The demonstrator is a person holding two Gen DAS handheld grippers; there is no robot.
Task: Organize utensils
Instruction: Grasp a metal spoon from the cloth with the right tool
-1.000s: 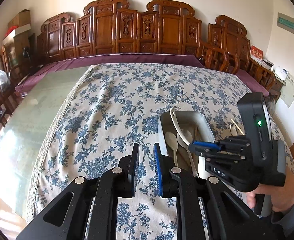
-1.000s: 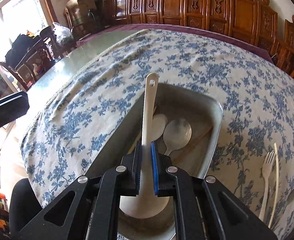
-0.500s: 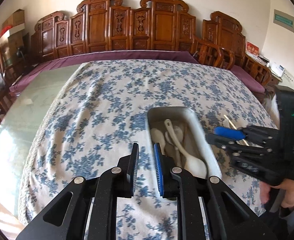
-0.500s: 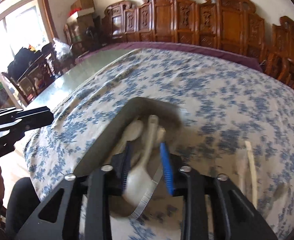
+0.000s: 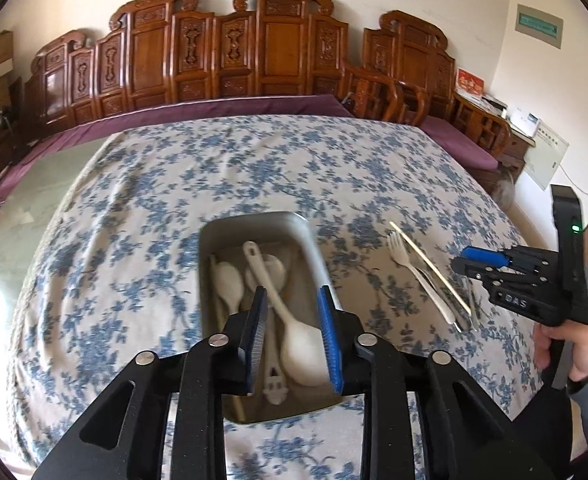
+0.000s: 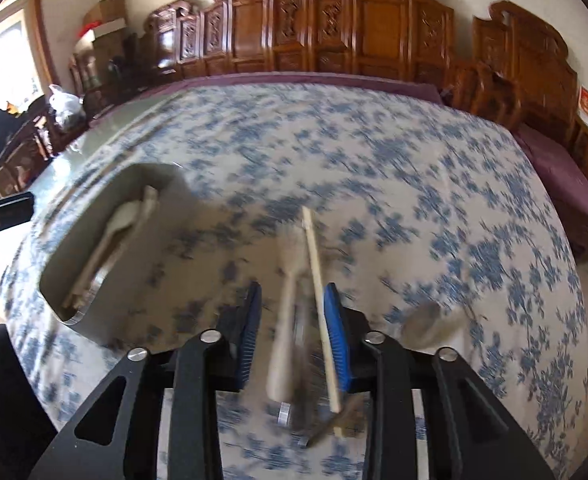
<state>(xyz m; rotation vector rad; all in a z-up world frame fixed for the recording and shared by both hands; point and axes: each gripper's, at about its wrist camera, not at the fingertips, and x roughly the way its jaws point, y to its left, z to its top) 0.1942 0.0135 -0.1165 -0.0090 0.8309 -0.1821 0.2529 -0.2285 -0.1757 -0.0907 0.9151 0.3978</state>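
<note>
Left gripper (image 5: pixel 294 340): fingers spread, nothing pinched, hanging over the near end of the metal tray (image 5: pixel 314 248). Tray sits on the floral tabletop (image 5: pixel 173 200).

Tray contents, left to right of the fingers:
- pale spoon (image 5: pixel 227 284) just beyond the left finger
- white ladle (image 5: pixel 289 320) between the fingers, bowl end nearest them, handle running away
- a round spoon bowl (image 5: pixel 271 268) under the ladle handle

Right of the tray, loose on the tabletop: white fork (image 5: pixel 414 276) and chopstick (image 5: pixel 430 268) lying side by side.

Right gripper (image 6: pixel 294 332): fingers spread, holding nothing, straddling the fork and chopstick; view blurred. The tray lies well to the left of these fingers.
</note>
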